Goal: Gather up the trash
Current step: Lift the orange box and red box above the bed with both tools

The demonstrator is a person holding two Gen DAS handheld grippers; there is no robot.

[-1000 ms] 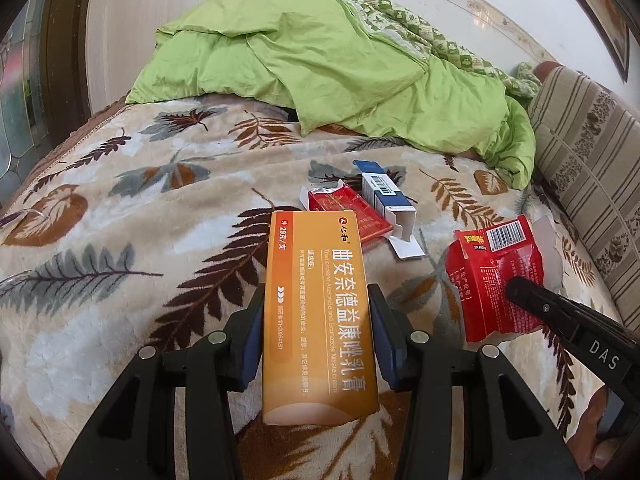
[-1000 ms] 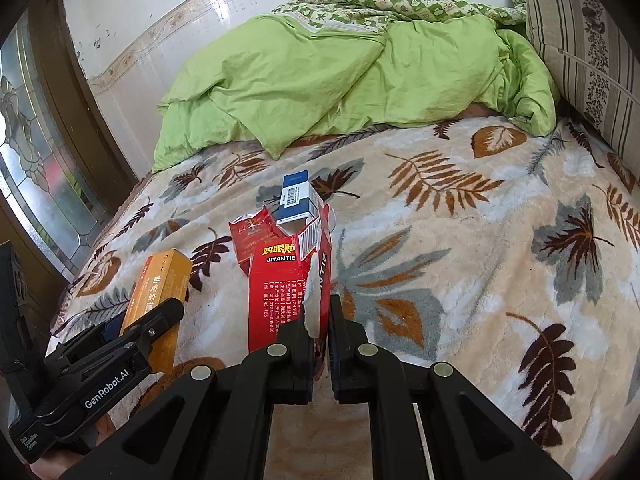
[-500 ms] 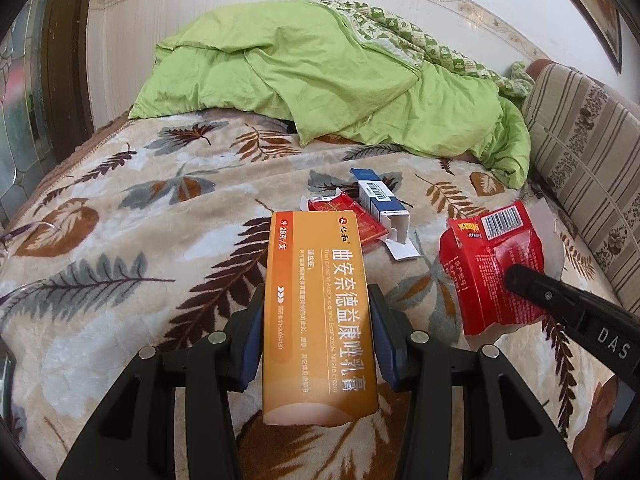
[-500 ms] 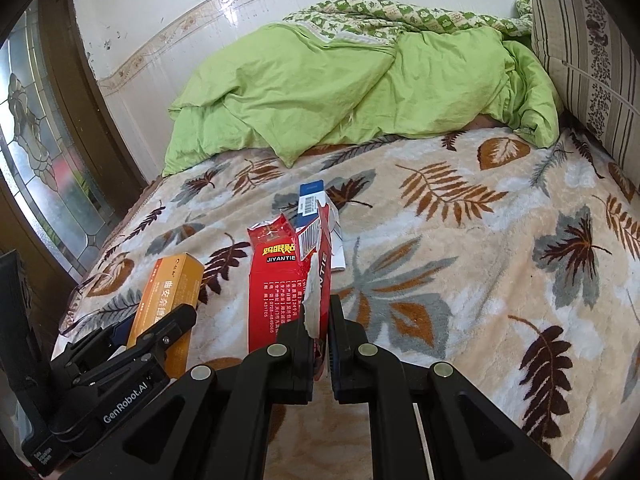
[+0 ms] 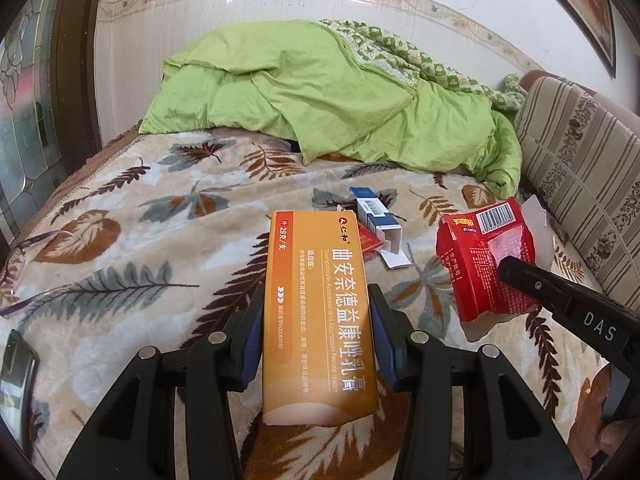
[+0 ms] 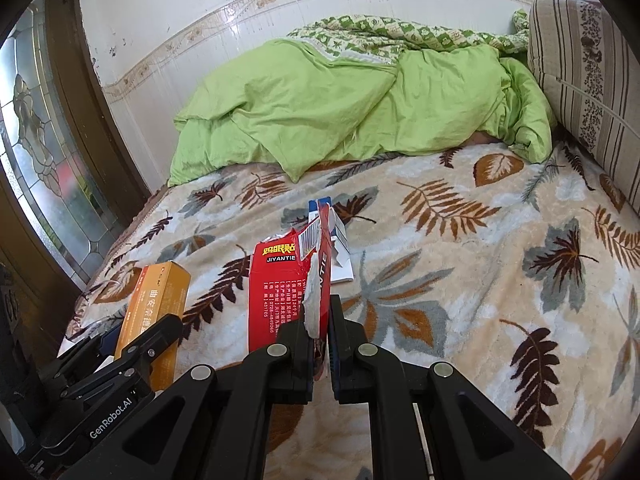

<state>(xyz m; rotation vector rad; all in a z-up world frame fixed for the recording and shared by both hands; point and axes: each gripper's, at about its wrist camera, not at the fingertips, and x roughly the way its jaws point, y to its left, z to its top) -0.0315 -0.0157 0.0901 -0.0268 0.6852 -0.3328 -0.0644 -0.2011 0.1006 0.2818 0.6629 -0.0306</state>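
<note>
Between the left gripper's (image 5: 318, 334) pads we see an orange carton (image 5: 318, 312) clamped lengthwise; our right gripper (image 6: 320, 344) pinches a torn red packet (image 6: 290, 288) nearly flat. Beyond, a blue-and-white box (image 5: 376, 220) lies on the leaf-patterned blanket (image 5: 140, 220) near a green quilt (image 5: 320, 104).

A plush blanket (image 5: 168, 216) printed with brown, grey and rust leaves covers the bed, and a crumpled green duvet (image 5: 320, 96) lies heaped along its far edge — a green-and-white patterned side shows along the top of the heap. A striped cushion (image 5: 580, 168) with a floral band stands along the bed's right side, touching the duvet's end. Behind them a white tiled wall (image 6: 248, 4) carries a patterned border strip, and at the left a dark wooden frame holds leaded glass (image 6: 36, 148) — a dark phone-like slab (image 5: 16, 376) lies at the blanket's near left edge.
</note>
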